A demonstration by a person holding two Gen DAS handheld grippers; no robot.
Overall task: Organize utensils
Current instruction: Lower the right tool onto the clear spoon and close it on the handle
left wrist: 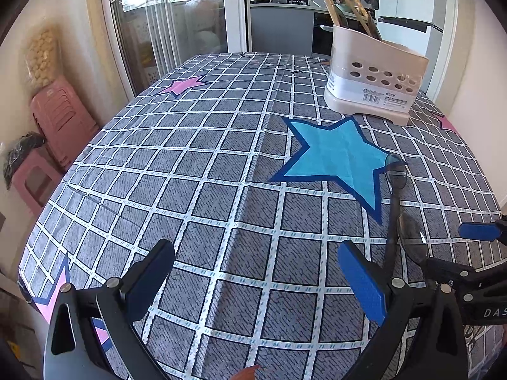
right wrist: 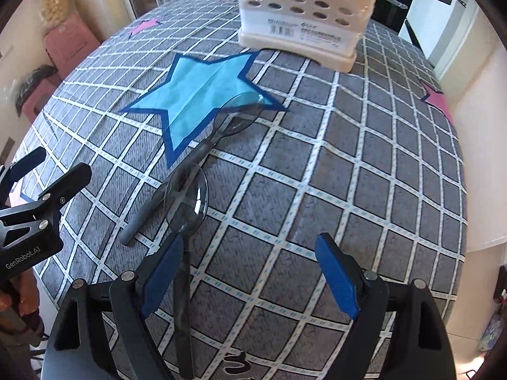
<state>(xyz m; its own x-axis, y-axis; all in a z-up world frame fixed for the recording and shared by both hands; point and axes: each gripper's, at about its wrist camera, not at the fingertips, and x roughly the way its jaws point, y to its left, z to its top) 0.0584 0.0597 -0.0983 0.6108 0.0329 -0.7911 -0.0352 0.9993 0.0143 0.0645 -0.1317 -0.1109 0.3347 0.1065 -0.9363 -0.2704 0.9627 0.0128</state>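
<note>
Two clear plastic spoons with dark handles lie crossed on the checked tablecloth [right wrist: 348, 164]. The far spoon [right wrist: 239, 112] rests its bowl on the blue star. The near spoon [right wrist: 187, 199] runs its handle back between the fingers of my right gripper [right wrist: 250, 272], close to the left pad and untouched. That gripper is open just above the cloth. My left gripper [left wrist: 255, 281] is open over bare cloth, left of both spoons [left wrist: 396, 171]. A beige utensil holder [left wrist: 374, 76] with chopsticks [left wrist: 329, 3] in it stands at the table's far right.
Pink stools [left wrist: 60, 117] are stacked against the wall left of the table. A glass door [left wrist: 171, 15] and a kitchen lie beyond the far edge. The table's right edge [right wrist: 465, 221] drops off near a wall.
</note>
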